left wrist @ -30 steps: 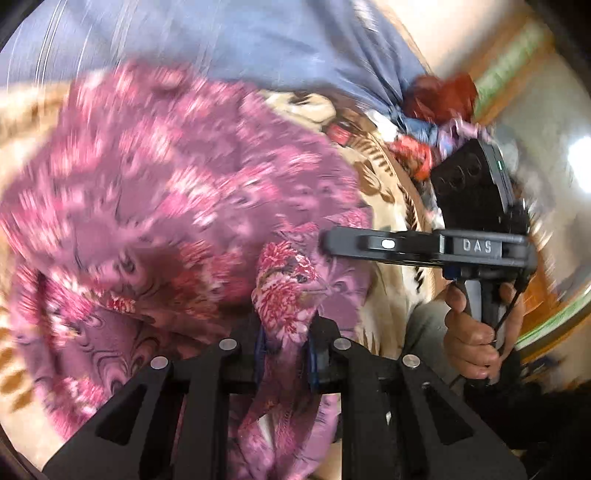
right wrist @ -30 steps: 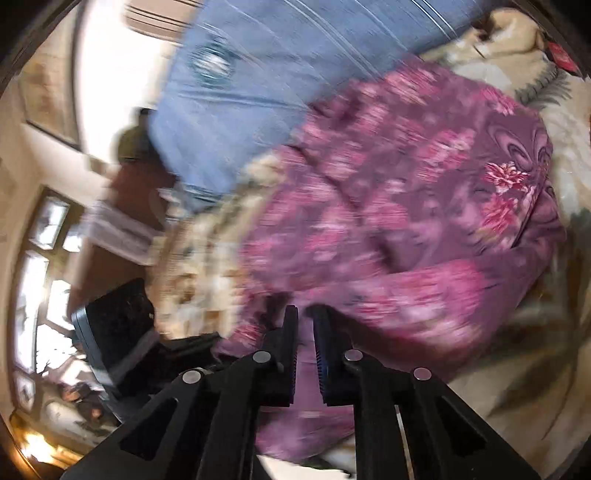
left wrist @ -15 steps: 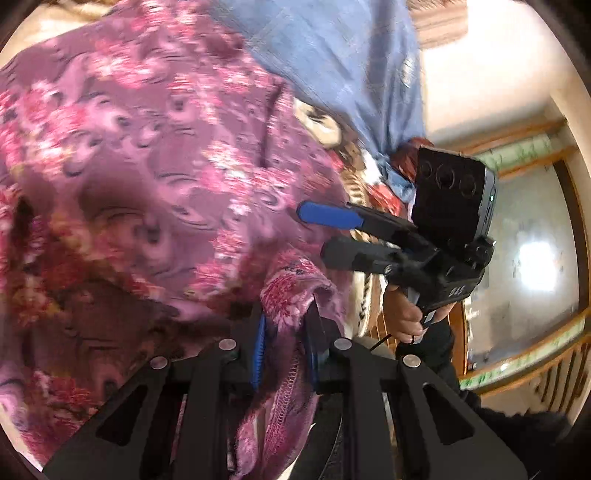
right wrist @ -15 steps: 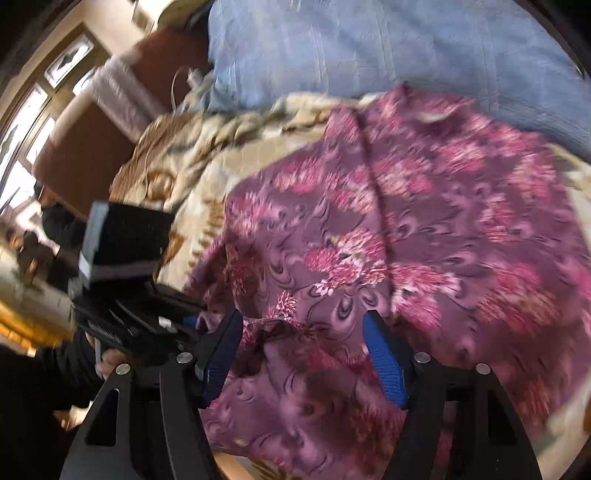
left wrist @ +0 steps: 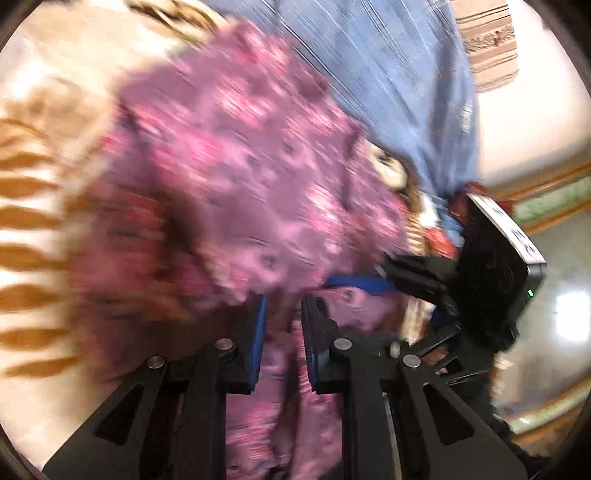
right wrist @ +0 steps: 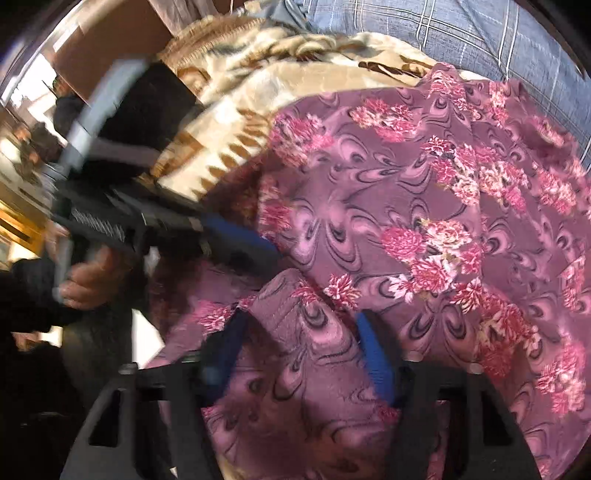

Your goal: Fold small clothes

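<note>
Left wrist view: the left gripper (left wrist: 281, 325) clenches a hem of the purple floral garment (left wrist: 251, 192), which lies on the beige blanket (left wrist: 33, 206).

Right wrist view: the right gripper (right wrist: 299, 354) has just been closing, its pads astride a garment fold; whether they grip it, I cannot tell. Bare blanket lies beyond the garment's left edge.

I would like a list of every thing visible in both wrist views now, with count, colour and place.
floral garment: one, purple with pink flowers, spread on the blanket.
blanket: one, cream with brown pattern, under the garment.
blue cloth: one, blue with pale lines, beyond the blanket.
left gripper: one, black with blue pads, shut on a fold of the garment.
right gripper: one, black with blue pads, its fingers have just been closing around a garment fold, not yet pressing.
hand: one, on the left gripper's handle.
</note>
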Demonstrator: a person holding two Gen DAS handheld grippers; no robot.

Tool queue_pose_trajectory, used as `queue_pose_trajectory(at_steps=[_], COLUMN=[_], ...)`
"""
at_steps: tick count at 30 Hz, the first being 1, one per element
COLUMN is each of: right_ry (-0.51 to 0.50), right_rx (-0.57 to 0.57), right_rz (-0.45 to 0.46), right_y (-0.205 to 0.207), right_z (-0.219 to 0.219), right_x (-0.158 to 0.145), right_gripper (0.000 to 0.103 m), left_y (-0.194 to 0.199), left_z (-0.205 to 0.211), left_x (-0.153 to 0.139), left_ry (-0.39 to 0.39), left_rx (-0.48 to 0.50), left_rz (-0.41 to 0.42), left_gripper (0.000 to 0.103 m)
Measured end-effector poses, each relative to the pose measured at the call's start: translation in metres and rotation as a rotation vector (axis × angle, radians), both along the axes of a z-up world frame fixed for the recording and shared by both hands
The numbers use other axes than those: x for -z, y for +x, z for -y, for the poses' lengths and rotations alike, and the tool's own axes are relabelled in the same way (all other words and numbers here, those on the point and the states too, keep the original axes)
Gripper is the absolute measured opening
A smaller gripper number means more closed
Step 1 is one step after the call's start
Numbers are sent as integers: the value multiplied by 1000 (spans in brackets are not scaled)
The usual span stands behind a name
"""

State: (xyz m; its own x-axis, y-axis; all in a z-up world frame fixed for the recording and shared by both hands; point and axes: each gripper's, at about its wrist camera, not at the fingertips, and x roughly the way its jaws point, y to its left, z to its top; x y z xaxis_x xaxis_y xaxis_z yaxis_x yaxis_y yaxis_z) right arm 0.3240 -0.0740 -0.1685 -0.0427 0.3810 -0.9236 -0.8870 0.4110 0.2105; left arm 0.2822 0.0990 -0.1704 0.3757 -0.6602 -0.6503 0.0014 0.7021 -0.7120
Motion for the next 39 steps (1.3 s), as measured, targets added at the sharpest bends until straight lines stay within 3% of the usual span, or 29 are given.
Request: queue_pose_trajectory(at_steps=[1, 2, 3, 4, 5, 6, 9, 11, 14, 18, 20, 21, 24, 29, 32, 34, 36, 39], right_ry=[-8, -1, 14, 29, 61, 98, 193, 200, 88, -61, -65, -34, 24, 108, 114, 100, 79, 85], right_rx=[8, 24, 52, 82, 147, 204, 201, 155, 121, 185, 244, 270, 383, 511, 522, 537, 537, 544], right_rz=[16, 33, 64, 80, 101, 112, 180, 216, 343, 497, 502, 466, 518, 508, 498, 483, 476, 463], right_y=[-3, -7, -12, -13, -16, -23, -64, -92, -123, -118, -106, -101, -95, -98, -109, -114, -120, -131], right_z=[1, 5, 12, 17, 27, 39, 58, 58, 42, 25, 27, 33, 60, 132, 163, 174, 181, 190], right_x=[-1, -5, -12, -18, -27, -37, -62, -67, -48, -14, -18, -26, -67, -123, -135, -131, -126, -124], right_gripper=[26, 26, 27, 30, 41, 46, 66, 67, 66, 60, 16, 8, 5, 5, 5, 5, 5, 5], left_y=[-5, -17, -24, -39, -49, -65, -98, -121, -132, -132, -131, -132, -133, -135, -139, -141, -143, -149], left_z=[-2, -5, -5, -4, -2, 1, 19, 33, 56, 79, 84, 86, 89, 99, 108, 118, 126, 118], left_x=[-6, -16, -20, -25, -26, -26, -22, -14, 1, 17, 24, 23, 21, 21, 19, 18, 16, 5], left_ry=[30, 71, 90, 115, 121, 117, 136, 159, 137, 205, 209, 216, 239, 286, 343, 404, 494, 458], left_rx=[-13, -34, -44, -52, -57, -59, -32, -21, 34, 82, 99, 103, 112, 128, 142, 152, 174, 185], left_rz=[19, 57, 78, 98, 100, 100, 95, 77, 22, 7, 4, 16, 40, 73, 103, 128, 152, 151], left_gripper=[15, 17, 25, 31, 40, 44, 46, 48, 49, 49, 50, 50, 50, 52, 53, 44, 8, 3])
